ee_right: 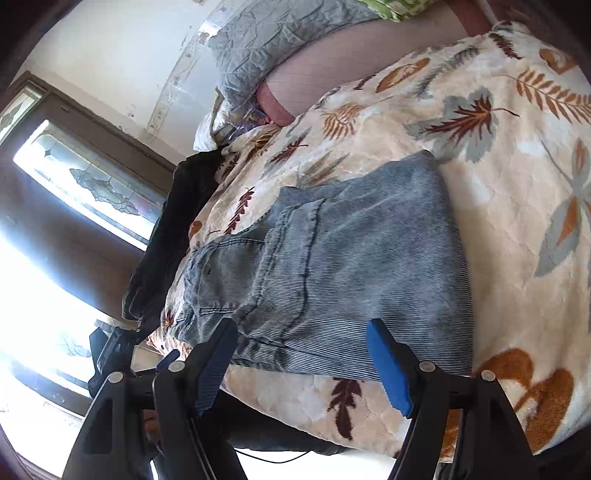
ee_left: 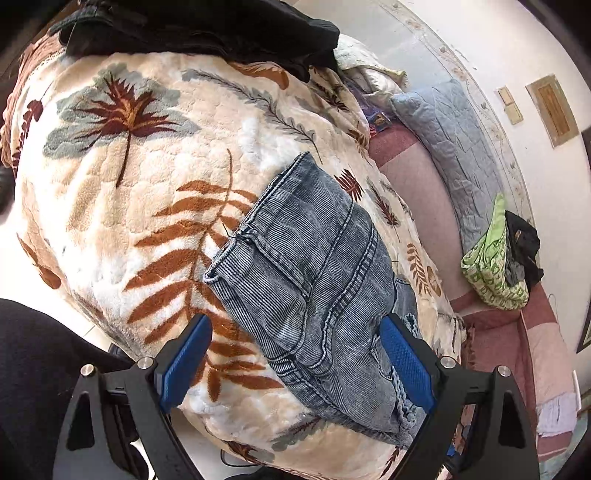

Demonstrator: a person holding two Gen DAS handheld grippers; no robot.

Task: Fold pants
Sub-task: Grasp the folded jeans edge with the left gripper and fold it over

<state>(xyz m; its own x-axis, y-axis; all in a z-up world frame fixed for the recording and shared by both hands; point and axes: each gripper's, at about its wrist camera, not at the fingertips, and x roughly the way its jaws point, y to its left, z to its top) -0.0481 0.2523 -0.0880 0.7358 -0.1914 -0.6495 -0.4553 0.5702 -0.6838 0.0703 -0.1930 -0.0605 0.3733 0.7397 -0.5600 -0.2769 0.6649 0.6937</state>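
Note:
A pair of faded blue-grey denim pants (ee_left: pixel 317 280) lies folded into a compact rectangle on a cream leaf-patterned blanket (ee_left: pixel 140 192). In the right wrist view the pants (ee_right: pixel 354 258) show a back pocket and the waistband at the left. My left gripper (ee_left: pixel 295 354) is open, its blue pads either side of the pants' near end, just above the fabric. My right gripper (ee_right: pixel 303 350) is open, hovering over the pants' near edge, holding nothing.
A dark garment pile (ee_left: pixel 207 33) lies at the blanket's far end, also in the right wrist view (ee_right: pixel 173 229). A grey-blue quilted pillow (ee_left: pixel 450 147), a green patterned bag (ee_left: pixel 491 266) and a pink sheet (ee_left: pixel 417 199) lie beside the blanket. A window (ee_right: pixel 74 192) is at left.

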